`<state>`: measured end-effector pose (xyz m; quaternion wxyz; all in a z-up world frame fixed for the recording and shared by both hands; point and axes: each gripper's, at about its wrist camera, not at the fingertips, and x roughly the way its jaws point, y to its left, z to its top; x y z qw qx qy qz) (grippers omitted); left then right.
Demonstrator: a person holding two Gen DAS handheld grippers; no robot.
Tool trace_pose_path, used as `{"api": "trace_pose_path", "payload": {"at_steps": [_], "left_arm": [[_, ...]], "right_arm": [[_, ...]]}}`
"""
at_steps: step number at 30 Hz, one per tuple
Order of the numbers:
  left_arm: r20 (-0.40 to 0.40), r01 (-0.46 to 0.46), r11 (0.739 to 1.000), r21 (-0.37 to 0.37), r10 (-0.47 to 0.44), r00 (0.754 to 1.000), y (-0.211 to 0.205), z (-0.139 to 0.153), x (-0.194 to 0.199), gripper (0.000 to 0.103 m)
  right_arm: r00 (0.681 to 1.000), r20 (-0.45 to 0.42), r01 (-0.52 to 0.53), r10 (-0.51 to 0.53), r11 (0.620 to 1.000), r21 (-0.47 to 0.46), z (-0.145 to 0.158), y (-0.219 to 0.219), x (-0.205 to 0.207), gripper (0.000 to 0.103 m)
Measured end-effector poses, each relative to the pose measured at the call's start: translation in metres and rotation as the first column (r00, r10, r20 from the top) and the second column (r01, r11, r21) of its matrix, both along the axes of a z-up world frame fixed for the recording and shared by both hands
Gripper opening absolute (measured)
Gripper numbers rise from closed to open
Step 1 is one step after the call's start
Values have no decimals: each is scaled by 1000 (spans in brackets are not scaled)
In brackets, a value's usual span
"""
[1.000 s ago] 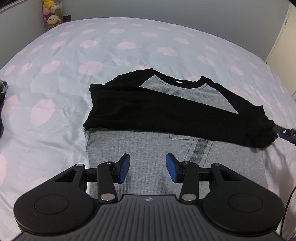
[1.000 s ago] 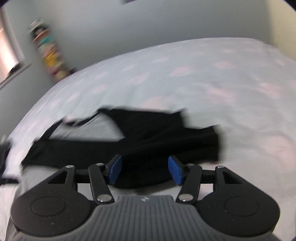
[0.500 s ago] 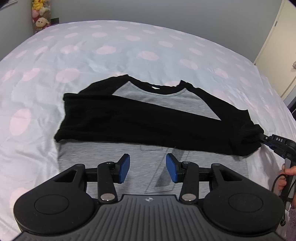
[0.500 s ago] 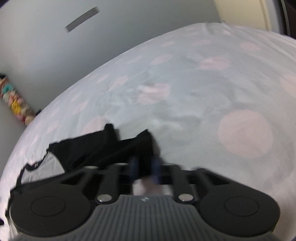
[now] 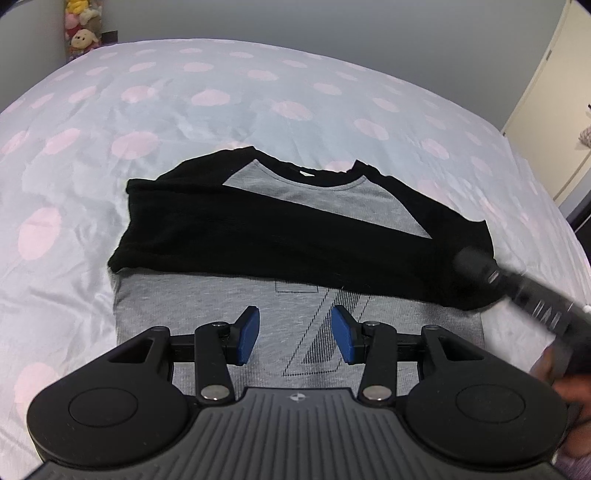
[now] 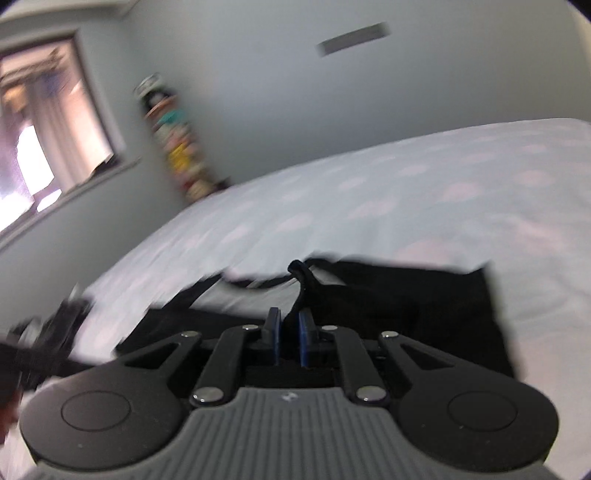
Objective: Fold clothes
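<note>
A grey raglan shirt [image 5: 295, 192] with black sleeves and collar lies flat on the bed [image 5: 258, 96], straight ahead of the left gripper [image 5: 294, 334], its grey hem passing under that gripper's jaws. One black sleeve [image 5: 258, 243] is folded across the chest from the right shoulder to the shirt's left edge. The left gripper's jaws stand wide apart with nothing between them, hovering over the printed lower front of the shirt. The right gripper [image 6: 290, 339] has its jaws drawn nearly together, pinching a pulled-up ridge of black sleeve cloth [image 6: 303, 291] that rises just beyond the blue pads; this view is blurred. The bedcover is pale with pink dots. Stuffed toys [image 5: 83, 27] sit far ahead and left of the left jaws, by the wall.
</note>
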<state>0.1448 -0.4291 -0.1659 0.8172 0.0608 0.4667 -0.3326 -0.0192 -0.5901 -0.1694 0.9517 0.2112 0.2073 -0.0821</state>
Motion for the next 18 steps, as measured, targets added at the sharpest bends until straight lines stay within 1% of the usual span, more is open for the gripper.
{"api": "trace_pose_path", "payload": {"at_steps": [4,7,11,13,15,18], "left_arm": [[-22,-8,999,-33,7,1000,6,0,2,41],[-46,-13,998,-64,10,999,7,-2,2,41],[-98,-18,995,-99,8,995,3,-9,4,41],[-122,-28,993,-112,14,992,1,-12,5,41],[-142,-41,992,-119,24,990,-3,-16,8,41],[-173,-66,990,-126,44,984,-8,-23,12,41]], "right_arm": [[995,-24,-100,100,995,4,-8,28,12,12],[985,-66,-156,156,988,3,-17,38,16,12],[965,-127,-229,228,973,6,-30,51,22,17],[952,-157,-264,262,964,9,-36,57,25,22],[940,-173,-293,293,956,28,-36,59,25,38],[928,-167,-328,332,943,51,-30,59,22,39]]}}
